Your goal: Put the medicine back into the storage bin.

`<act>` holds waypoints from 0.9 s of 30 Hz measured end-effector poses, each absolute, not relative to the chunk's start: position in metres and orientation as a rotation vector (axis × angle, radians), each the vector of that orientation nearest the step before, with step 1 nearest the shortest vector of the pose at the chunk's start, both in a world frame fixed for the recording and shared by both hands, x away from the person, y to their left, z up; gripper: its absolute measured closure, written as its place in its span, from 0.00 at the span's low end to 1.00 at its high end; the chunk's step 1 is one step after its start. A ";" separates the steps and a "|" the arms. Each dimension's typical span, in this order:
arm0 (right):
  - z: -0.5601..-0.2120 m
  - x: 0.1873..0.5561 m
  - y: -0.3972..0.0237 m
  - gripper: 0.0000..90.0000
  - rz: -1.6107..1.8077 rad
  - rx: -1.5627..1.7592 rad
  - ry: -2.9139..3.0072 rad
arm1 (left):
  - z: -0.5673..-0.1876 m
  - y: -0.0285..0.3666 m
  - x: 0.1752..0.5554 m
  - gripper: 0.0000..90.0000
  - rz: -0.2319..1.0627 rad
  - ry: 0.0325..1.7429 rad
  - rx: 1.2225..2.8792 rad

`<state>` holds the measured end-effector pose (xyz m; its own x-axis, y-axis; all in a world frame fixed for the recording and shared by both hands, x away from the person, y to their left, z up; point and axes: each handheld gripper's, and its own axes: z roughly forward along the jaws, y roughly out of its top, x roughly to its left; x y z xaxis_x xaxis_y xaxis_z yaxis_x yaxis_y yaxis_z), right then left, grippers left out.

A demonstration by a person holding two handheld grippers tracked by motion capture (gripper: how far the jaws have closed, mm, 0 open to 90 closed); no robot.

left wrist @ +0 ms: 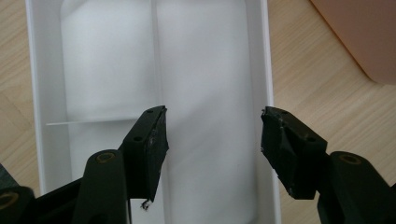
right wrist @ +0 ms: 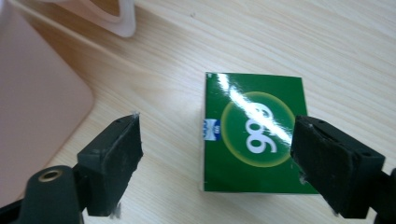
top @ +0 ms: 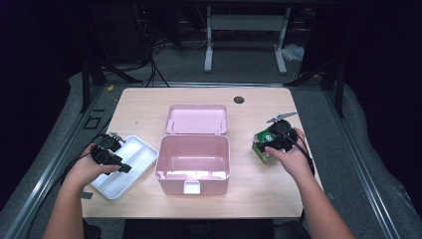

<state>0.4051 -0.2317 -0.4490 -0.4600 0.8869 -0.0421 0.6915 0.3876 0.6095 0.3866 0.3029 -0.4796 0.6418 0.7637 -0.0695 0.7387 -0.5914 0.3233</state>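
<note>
High view: right gripper hanging wide-jawed over green box, 3 o'clock of pink case | left gripper gaping, empty, over white tray | step: likely reaching for box | next: closing on it, carrying into case

Both forearms are bare, with no sleeve showing up to the elbow. Each hand carries a black gripper: the left gripper and the right gripper. A thin black cable trails from each, and a grey three-cornered plate sits on top of the right one. The jaws are matt black blocks with worn, nicked pads (a few pale specks cling to the edges). Brass-coloured rings mark the pivots on the black arms behind them, and small screw holes dot the jaw sides.
</note>
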 end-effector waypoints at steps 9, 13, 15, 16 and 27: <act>-0.451 0.434 -0.235 0.12 0.600 1.433 2.382 | -0.481 0.304 0.388 0.45 0.092 1.197 2.541; -0.456 0.448 -0.237 0.09 0.521 1.487 2.416 | -0.481 0.305 0.388 0.45 0.094 1.201 2.535; -0.458 0.453 -0.237 0.07 0.490 1.497 2.427 | -0.482 0.305 0.388 0.45 0.091 1.200 2.541; -0.459 0.455 -0.236 0.06 0.474 1.498 2.434 | -0.482 0.304 0.389 0.45 0.090 1.197 2.544; -0.467 0.470 -0.233 0.07 0.350 1.518 2.508 | -0.484 0.303 0.389 0.44 0.087 1.204 2.547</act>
<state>0.4697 -0.2328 -0.4669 -0.4581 0.8881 -0.0387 0.8436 0.4480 0.2961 0.3889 0.3034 -0.4838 0.6429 0.7616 -0.0815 0.7421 -0.5929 0.3128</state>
